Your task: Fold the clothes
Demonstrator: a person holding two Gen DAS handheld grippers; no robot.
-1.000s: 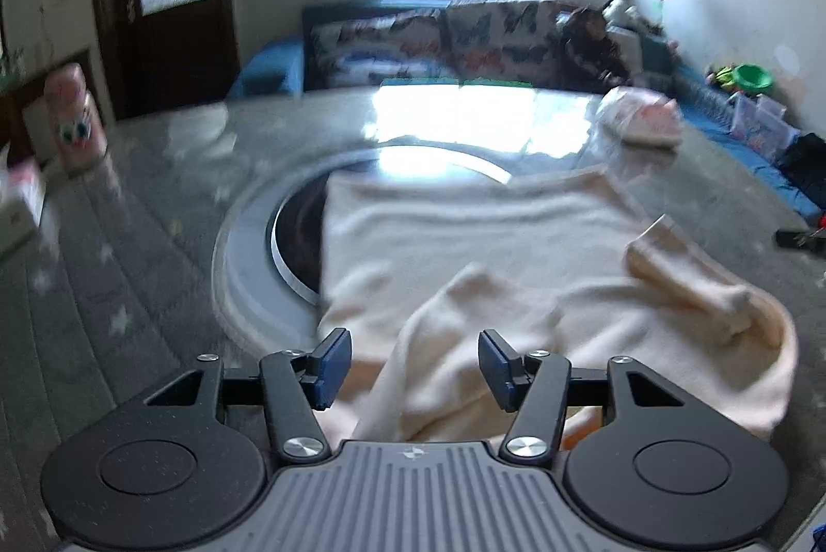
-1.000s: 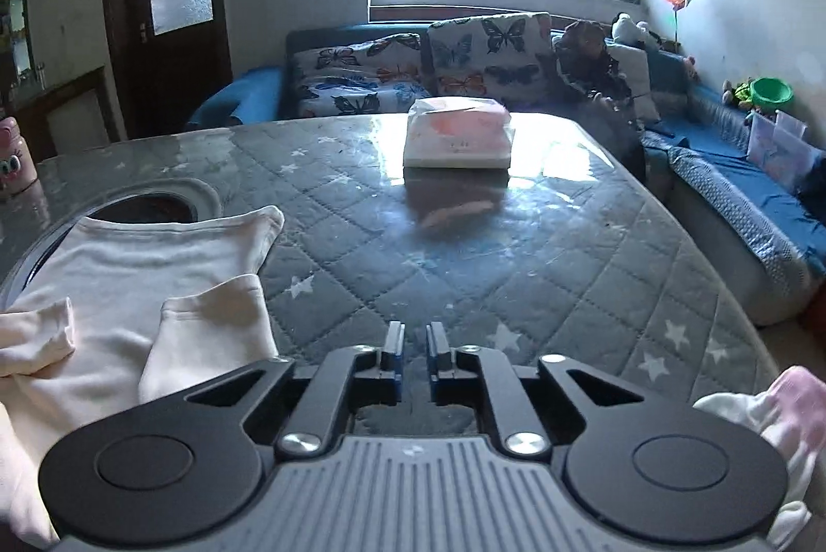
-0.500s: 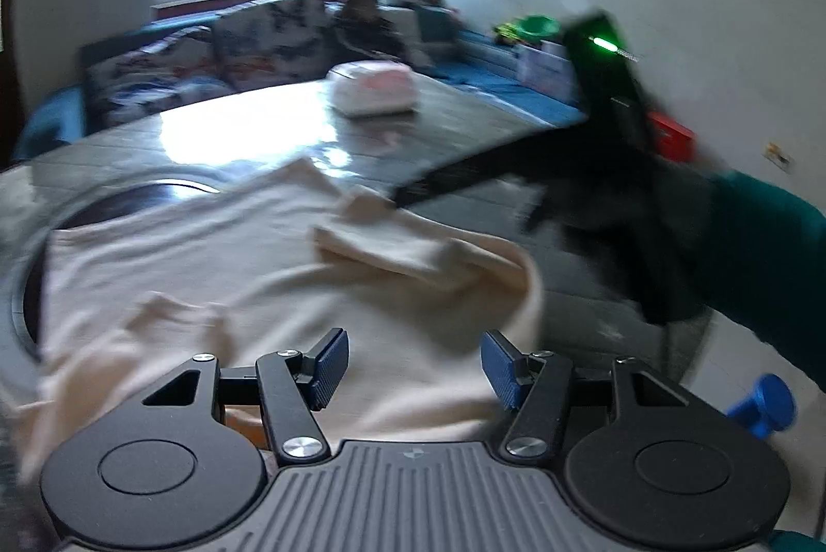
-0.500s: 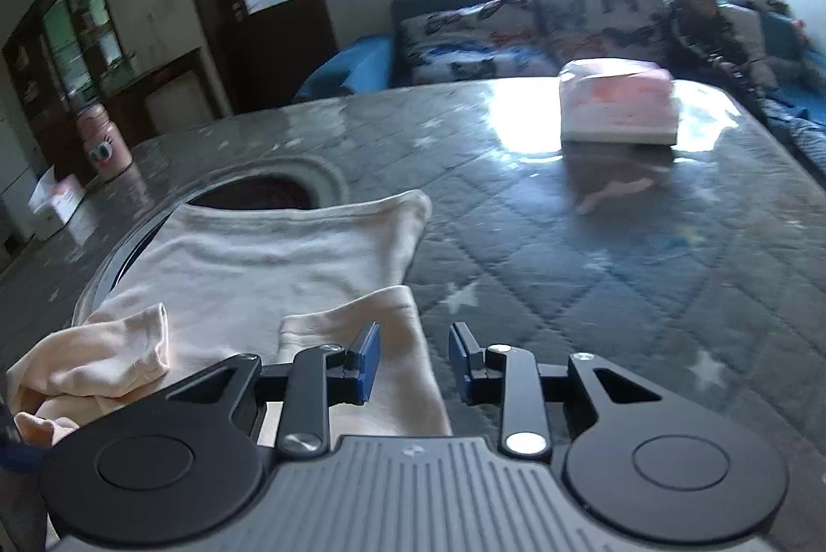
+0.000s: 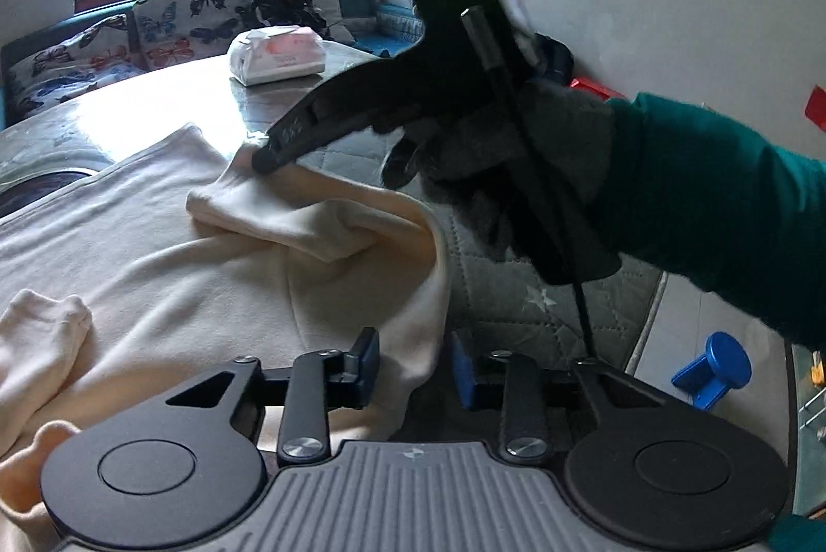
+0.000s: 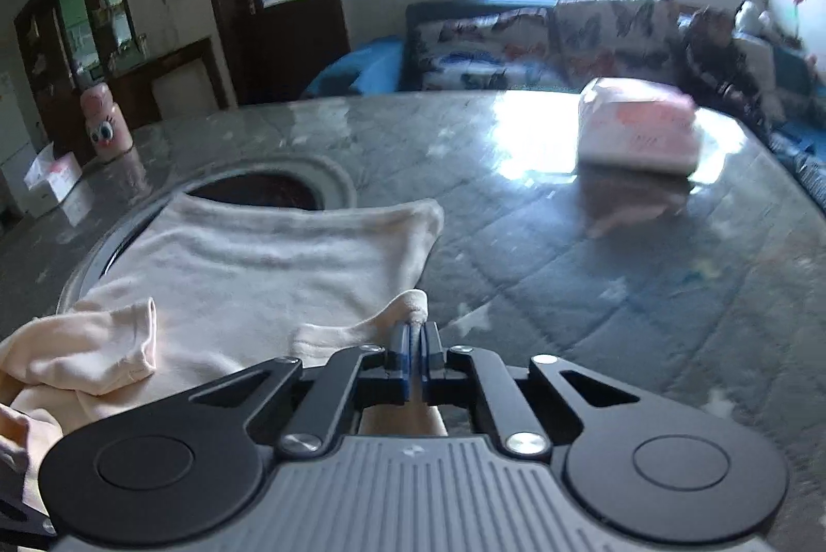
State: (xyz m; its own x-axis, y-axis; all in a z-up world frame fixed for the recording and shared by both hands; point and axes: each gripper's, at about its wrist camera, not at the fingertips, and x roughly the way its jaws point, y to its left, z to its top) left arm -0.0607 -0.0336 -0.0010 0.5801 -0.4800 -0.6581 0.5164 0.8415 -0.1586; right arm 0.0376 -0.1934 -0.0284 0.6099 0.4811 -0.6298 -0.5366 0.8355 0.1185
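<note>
A cream garment (image 5: 170, 273) lies spread on the quilted grey table (image 5: 495, 294). My left gripper (image 5: 413, 363) is open, with the garment's hanging right edge (image 5: 423, 335) between its blue pads. In the left wrist view my right gripper (image 5: 268, 154), held by a gloved hand (image 5: 516, 190), pinches the end of a folded sleeve (image 5: 268, 211). In the right wrist view the right gripper (image 6: 413, 345) is shut on that sleeve cuff (image 6: 413, 304), with the garment body (image 6: 268, 263) spread beyond it. Another sleeve (image 6: 98, 345) lies bunched at the left.
A pink-and-white tissue pack (image 6: 640, 128) sits far on the table. A round dark opening (image 6: 258, 190) in the tabletop is partly covered by the garment. A pink bottle (image 6: 103, 128) stands at the far left. A blue object (image 5: 712, 366) lies on the floor past the table's right edge.
The right gripper moved onto the sleeve cuff and shut on it. The left gripper swung right to the garment's right edge, which now lies between its open pads.
</note>
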